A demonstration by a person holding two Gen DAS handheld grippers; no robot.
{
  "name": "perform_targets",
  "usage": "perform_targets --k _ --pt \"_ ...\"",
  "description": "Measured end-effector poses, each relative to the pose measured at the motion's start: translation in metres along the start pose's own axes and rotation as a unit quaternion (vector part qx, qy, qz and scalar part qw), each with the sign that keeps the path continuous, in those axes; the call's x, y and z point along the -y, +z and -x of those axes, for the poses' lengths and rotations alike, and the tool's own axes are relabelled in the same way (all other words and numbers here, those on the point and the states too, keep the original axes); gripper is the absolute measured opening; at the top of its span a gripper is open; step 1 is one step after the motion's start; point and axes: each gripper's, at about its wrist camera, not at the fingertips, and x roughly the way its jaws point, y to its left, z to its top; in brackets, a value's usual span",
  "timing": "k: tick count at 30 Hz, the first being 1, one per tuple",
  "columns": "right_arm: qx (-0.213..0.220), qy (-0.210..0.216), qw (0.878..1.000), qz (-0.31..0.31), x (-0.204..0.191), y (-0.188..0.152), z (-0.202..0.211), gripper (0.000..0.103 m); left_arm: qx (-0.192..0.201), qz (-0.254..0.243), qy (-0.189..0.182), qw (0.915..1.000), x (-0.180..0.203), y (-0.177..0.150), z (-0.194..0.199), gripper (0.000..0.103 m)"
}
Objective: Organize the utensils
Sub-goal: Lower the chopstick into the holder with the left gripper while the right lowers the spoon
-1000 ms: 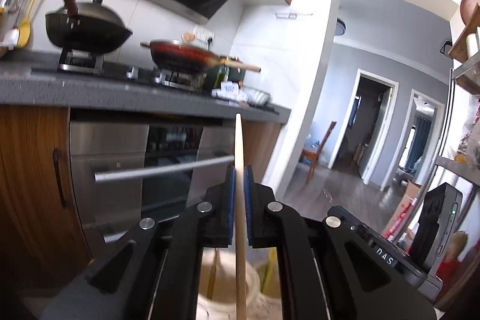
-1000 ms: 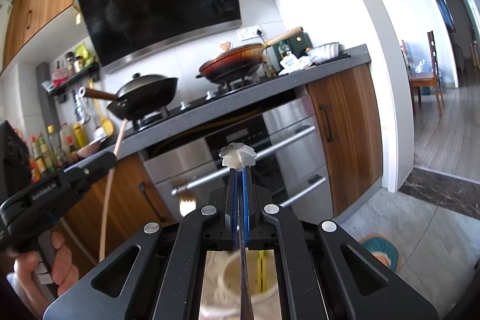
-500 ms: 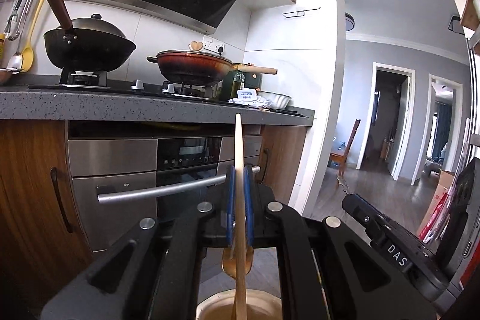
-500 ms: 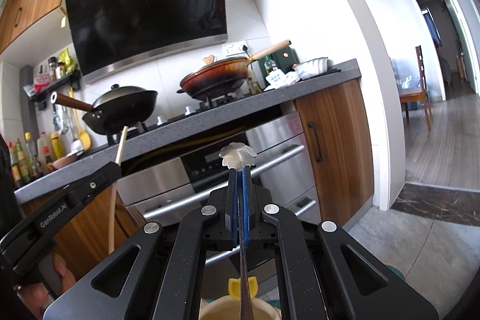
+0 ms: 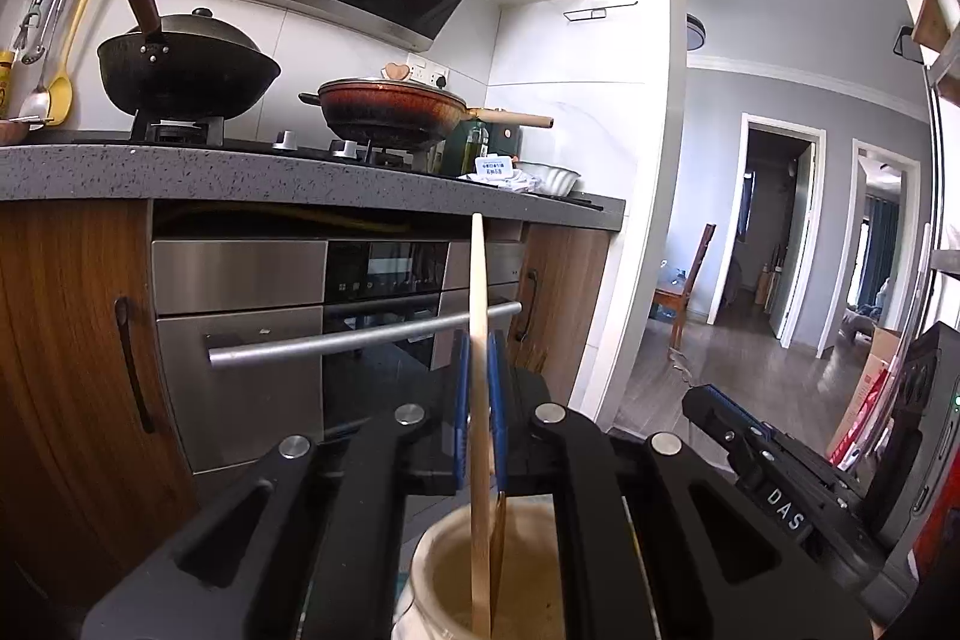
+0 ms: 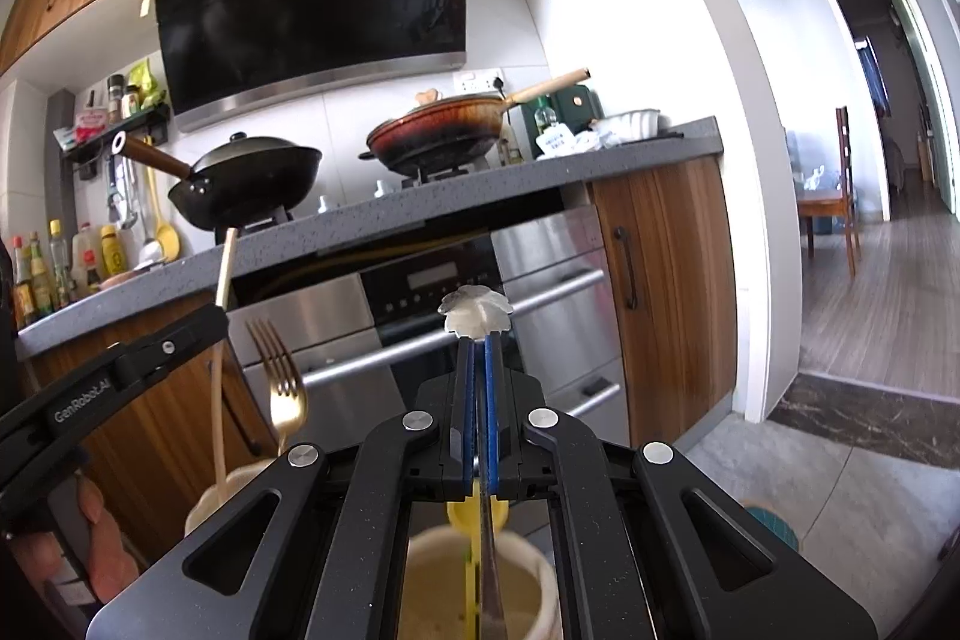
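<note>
Wooden stick stands upright, clamped btwn blue pads of left gripper; its lower end dips into a cream jar at 6 o'clock, w/ a gold handle just beside it inside. Right gripper is clamped on a metal utensil w/ scalloped end up, shaft running down into a second cream jar; a yellow piece shows at that jar's far rim. In right view, at 9 o'clock, a gold fork stands tines-up in the first jar. Behind: oven, grey counter w/ black wok and red pan.
</note>
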Motion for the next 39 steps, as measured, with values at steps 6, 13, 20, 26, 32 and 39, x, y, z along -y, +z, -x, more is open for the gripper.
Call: perform_targets --k 6,13,20,26,32,39 --pt "-0.013 0.009 1.0 0.009 0.001 -0.014 0.023 0.004 -0.024 -0.008 -0.015 0.9996 -0.004 -0.014 0.023 0.006" --pt "-0.045 0.021 0.999 -0.005 0.003 -0.021 0.035 0.004 -0.079 0.004 -0.023 0.9966 -0.009 -0.025 0.031 0.006" --pt "-0.053 0.028 0.998 -0.005 0.003 -0.023 0.036 0.004 -0.093 -0.001 -0.017 0.9955 -0.01 -0.029 0.03 0.006" --pt "-0.054 0.027 0.998 -0.008 0.004 -0.024 0.036 0.004 -0.101 -0.001 -0.008 0.9949 -0.011 -0.032 0.031 0.006" --pt "-0.062 0.033 0.997 -0.01 0.003 -0.024 0.039 0.019 -0.109 0.002 -0.009 0.994 -0.013 -0.033 0.033 0.009" --pt "-0.079 0.041 0.996 -0.004 0.0 -0.029 0.059 0.046 -0.105 -0.003 0.01 0.9944 -0.017 -0.035 0.05 0.043"
